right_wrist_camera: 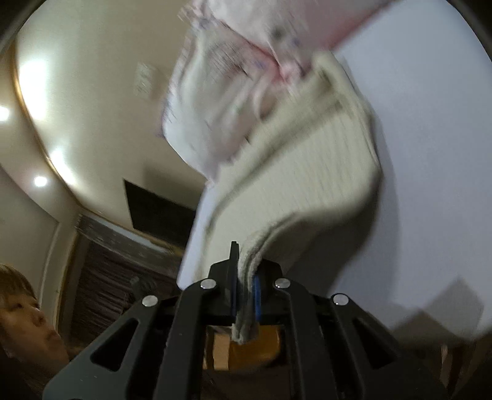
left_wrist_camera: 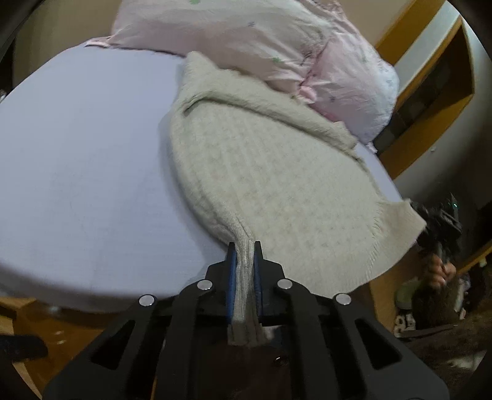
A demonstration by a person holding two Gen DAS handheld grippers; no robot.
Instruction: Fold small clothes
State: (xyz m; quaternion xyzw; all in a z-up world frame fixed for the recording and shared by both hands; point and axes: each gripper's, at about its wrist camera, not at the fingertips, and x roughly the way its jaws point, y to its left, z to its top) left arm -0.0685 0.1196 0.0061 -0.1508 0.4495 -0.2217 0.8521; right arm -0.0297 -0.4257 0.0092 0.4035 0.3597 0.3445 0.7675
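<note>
Left wrist view: left claw clamped on the ribbed hem of a cream knit sweater, blue pads pressed flat against the bunched rib, a stub of fabric poking out behind the fingers. Held at one bottom corner, apparently so that the hem can be carried as a straight edge. Most of the sweater lying spread on the lilac bed sheet, its far end resting against a pink pillow, which probably keeps the top anchored while the bottom is lifted. Other hem corner drawn out past the bed's edge toward the right claw, seen small and dark at the right with a hand beneath it. Right wrist view, blurred and tilted: right claw likewise pinched shut on a thick fold of hem, several layers visible between the pads, the sweater rising from the sheet in a curved sheet. Two corners gripped well apart, likely to keep the knit taut and flat for a fold toward the pillow. Fold not yet made, judging by the open spread.
</note>
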